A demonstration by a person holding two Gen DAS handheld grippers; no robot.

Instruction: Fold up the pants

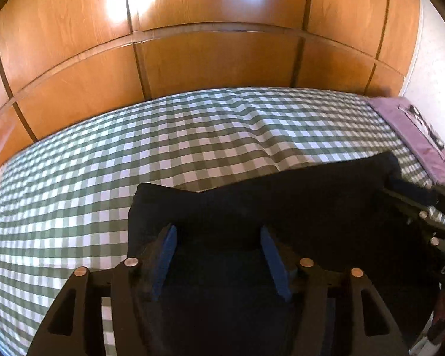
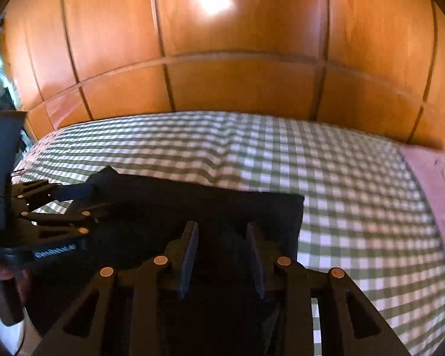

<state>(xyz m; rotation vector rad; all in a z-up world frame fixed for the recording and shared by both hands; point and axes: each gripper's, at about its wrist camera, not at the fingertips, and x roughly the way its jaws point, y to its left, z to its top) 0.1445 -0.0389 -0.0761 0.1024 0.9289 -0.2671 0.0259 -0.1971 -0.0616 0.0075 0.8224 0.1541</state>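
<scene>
Dark navy pants (image 1: 281, 204) lie on the near edge of a green-and-white checked bed (image 1: 133, 154), and show in the right wrist view too (image 2: 207, 204). My left gripper (image 1: 218, 231) is open, its blue-padded fingers spread over the left part of the pants. My right gripper (image 2: 222, 228) is open over the right part of the pants, near their right edge. Each gripper also shows in the other's view, the right one (image 1: 406, 184) at the pants' far right corner, the left one (image 2: 77, 198) at their left end.
A wooden panelled wall (image 1: 207, 44) stands right behind the bed. A pink-purple cloth (image 1: 412, 130) lies at the bed's right end, also in the right wrist view (image 2: 436, 184). A hand (image 2: 0, 273) holds the left gripper's handle.
</scene>
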